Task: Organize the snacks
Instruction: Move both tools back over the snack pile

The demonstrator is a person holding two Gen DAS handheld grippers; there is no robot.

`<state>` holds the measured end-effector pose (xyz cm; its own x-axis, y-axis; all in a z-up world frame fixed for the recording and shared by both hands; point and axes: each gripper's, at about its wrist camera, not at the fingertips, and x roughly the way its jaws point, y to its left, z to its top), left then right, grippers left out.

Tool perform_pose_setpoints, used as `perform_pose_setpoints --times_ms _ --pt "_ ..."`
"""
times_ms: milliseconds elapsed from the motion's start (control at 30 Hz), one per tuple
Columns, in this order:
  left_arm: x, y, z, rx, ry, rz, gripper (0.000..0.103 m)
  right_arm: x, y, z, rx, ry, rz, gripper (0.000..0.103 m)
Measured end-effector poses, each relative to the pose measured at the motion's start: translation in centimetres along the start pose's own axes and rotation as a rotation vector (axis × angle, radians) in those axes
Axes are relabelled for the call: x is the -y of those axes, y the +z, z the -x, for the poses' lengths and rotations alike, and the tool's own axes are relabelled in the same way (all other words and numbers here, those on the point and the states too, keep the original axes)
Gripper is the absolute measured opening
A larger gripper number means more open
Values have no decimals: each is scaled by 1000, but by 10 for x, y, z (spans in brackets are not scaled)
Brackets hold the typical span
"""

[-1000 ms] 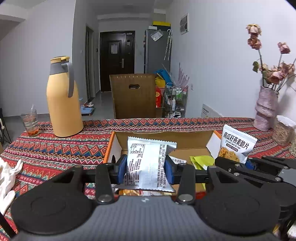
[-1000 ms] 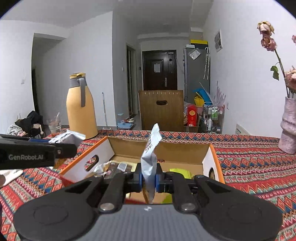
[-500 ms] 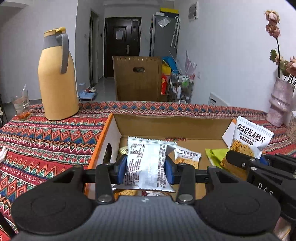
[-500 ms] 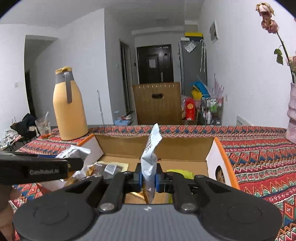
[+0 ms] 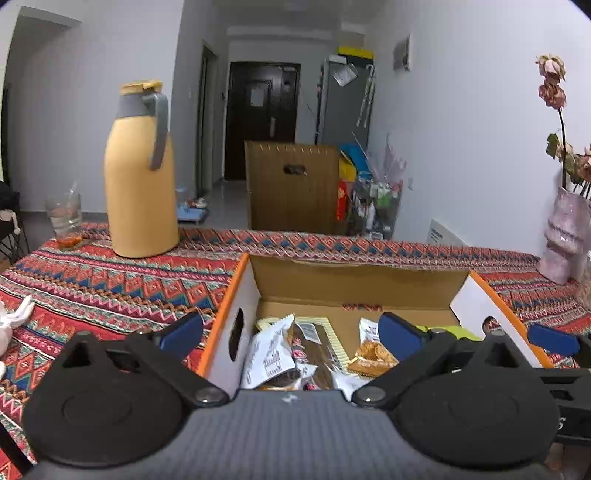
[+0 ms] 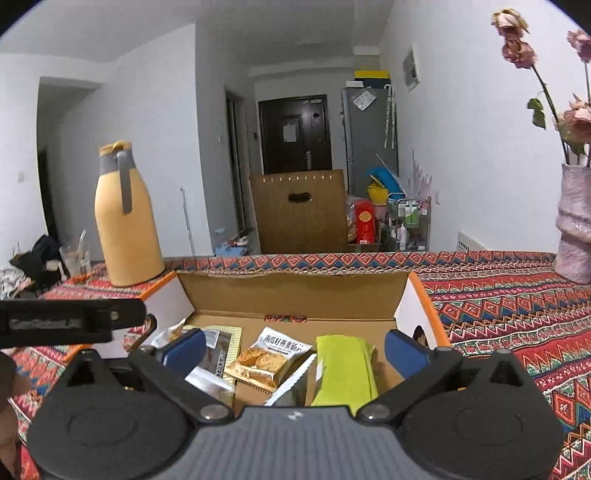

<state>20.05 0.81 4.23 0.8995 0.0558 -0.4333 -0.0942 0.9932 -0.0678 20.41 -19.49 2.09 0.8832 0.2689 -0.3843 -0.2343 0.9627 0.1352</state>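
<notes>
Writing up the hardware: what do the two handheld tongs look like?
Both match. The left tongs and right tongs each have blue finger pads, black angular linkage arms with silver pivot screws, round black housings and a grey ribbed body. White lettering on the left one's side is blurred.

A tall yellow plastic thermos jug with a grey handle (image 5: 142,173) stands upright on the bench (image 5: 92,280), which is covered by a red, blue and white zigzag-patterned cloth. Just beside the jug is a clear drinking glass (image 5: 65,219) with a red residue at its bottom. At the far right a pale pink textured vase (image 6: 574,225) holds dried pink roses (image 6: 513,33). Beyond the bench stand a brown wooden crate with a slot handle (image 5: 293,186), a grey metal cabinet (image 6: 369,136) and a dark door (image 5: 260,118).
</notes>
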Motion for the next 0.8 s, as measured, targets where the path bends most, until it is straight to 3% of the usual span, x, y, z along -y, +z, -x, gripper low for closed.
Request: perform_pose_setpoints --times_ms 800 --pt "-5 4 19 34 -7 40 103 -3 -2 13 11 -24 -3 103"
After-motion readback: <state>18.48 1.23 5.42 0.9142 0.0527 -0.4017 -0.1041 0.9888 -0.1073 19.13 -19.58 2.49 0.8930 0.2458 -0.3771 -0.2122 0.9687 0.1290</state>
